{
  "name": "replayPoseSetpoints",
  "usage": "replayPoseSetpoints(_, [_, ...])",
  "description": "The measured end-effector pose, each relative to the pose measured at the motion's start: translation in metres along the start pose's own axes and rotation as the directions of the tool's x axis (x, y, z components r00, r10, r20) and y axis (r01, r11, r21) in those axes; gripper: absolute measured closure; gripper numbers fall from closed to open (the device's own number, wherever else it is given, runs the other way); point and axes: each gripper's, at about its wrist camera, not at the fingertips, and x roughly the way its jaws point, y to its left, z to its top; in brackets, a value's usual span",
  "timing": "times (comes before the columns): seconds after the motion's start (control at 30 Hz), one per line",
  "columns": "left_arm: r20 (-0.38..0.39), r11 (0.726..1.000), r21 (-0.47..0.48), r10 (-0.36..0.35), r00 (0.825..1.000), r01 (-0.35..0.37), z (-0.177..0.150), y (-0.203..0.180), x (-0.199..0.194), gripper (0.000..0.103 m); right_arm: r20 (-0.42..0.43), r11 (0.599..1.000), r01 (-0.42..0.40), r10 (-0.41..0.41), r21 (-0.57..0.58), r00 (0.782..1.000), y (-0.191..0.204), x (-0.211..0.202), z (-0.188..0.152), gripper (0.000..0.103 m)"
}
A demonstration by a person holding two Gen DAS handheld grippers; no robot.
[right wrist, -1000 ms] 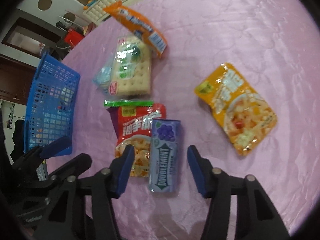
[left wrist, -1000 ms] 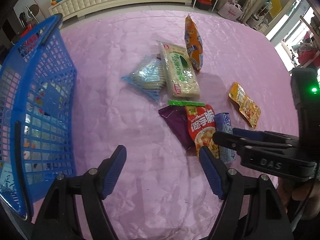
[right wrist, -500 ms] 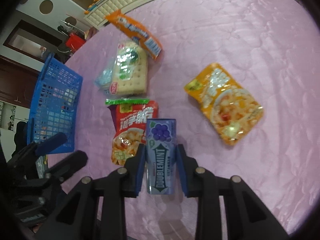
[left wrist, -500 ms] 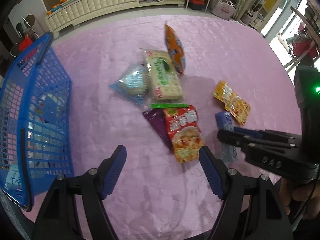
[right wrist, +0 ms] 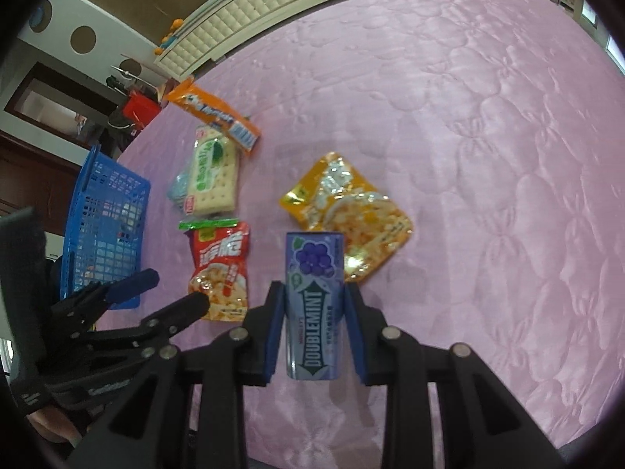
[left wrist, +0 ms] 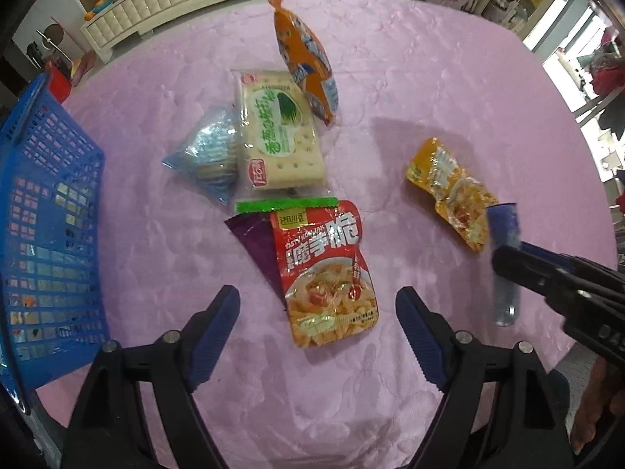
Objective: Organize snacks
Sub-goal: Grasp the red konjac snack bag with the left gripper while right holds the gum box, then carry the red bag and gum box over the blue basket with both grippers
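Between the pads of my right claw (right wrist: 314,328) sits the Doublemint gum tin (right wrist: 314,305), clamped firmly where a second ago the jaws only straddled it on the pink table (right wrist: 468,156); it now looks lifted clear, over the yellow pouch (right wrist: 347,211). My left claw (left wrist: 317,336) has just been opening and hangs wide and empty above the red konjac pack (left wrist: 326,273). So one snack is secured; I judge the blue basket (left wrist: 50,234), far left, comes next.
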Motion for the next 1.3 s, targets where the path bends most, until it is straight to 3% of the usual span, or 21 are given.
replayPoseSetpoints(0.17, [-0.031, 0.999, 0.018, 0.052, 0.998, -0.051, 0.01, -0.01, 0.021, 0.022, -0.009, 1.0, -0.007, 0.007, 0.007, 1.0, -0.01, 0.005, 0.003, 0.068])
replayPoseSetpoints(0.47, [-0.059, 0.998, 0.037, 0.061, 0.996, -0.059, 0.021, -0.022, 0.047, 0.022, -0.017, 1.0, -0.01, 0.01, 0.019, 1.0, -0.023, 0.011, 0.003, 0.068])
replayPoseSetpoints(0.63, [-0.072, 0.998, 0.03, 0.056, 0.996, -0.054, 0.011, -0.017, 0.052, 0.024, -0.015, 1.0, -0.011, 0.011, 0.019, 1.0, -0.025, 0.01, 0.001, 0.068])
replayPoseSetpoints(0.7, [-0.077, 0.999, 0.019, 0.037, 0.996, -0.035, 0.005, -0.012, 0.052, 0.028, -0.008, 1.0, -0.01, 0.01, 0.025, 1.0, -0.026, 0.009, 0.0, 0.068])
replayPoseSetpoints(0.77, [-0.083, 1.0, -0.006, 0.009, 0.997, -0.01, -0.004, -0.003, 0.051, 0.042, -0.009, 1.0, -0.009, 0.009, 0.025, 1.0, -0.026, 0.009, -0.002, 0.068])
replayPoseSetpoints(0.97, [-0.095, 1.0, -0.012, 0.015, 0.995, -0.016, -0.015, 0.006, 0.047, 0.071, -0.013, 1.0, -0.007, 0.007, 0.016, 1.0, -0.019, 0.01, -0.007, 0.068])
replayPoseSetpoints(1.07, [-0.091, 1.0, -0.001, 0.012, 0.996, -0.012, -0.021, 0.006, 0.046, 0.078, -0.013, 1.0, -0.005, 0.005, 0.01, 1.0, -0.015, 0.01, -0.009, 0.068])
replayPoseSetpoints(1.3, [-0.063, 0.999, 0.025, -0.019, 0.998, 0.021, -0.04, 0.004, 0.03, 0.08, -0.012, 1.0, 0.0, 0.0, -0.004, 1.0, -0.008, 0.005, -0.013, 0.068])
